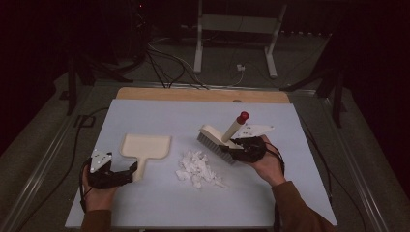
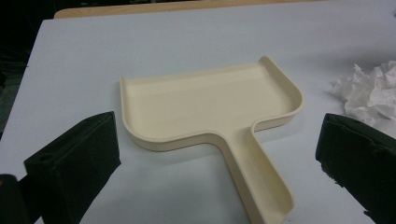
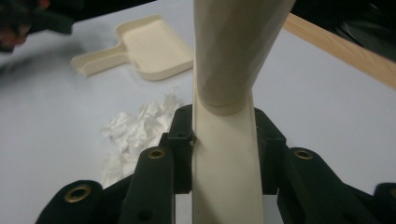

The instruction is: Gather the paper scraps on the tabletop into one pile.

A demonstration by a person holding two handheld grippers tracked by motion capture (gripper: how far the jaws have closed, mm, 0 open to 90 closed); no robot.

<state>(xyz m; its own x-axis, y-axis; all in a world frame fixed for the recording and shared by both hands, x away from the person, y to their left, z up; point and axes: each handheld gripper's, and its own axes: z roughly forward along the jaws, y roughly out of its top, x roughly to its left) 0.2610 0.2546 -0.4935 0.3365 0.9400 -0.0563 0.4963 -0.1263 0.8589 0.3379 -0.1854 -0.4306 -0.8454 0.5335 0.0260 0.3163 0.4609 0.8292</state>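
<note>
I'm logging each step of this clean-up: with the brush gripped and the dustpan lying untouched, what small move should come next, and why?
Probably close the left gripper on the dustpan handle. Its jaws stand open either side of that handle without touching it, while the right gripper is already shut on the brush, which sits beside the pile of paper scraps. Sweeping needs the pan held steady first.

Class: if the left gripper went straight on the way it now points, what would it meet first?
Most likely the dustpan's handle, which lies between the open fingers of the left gripper.
</note>
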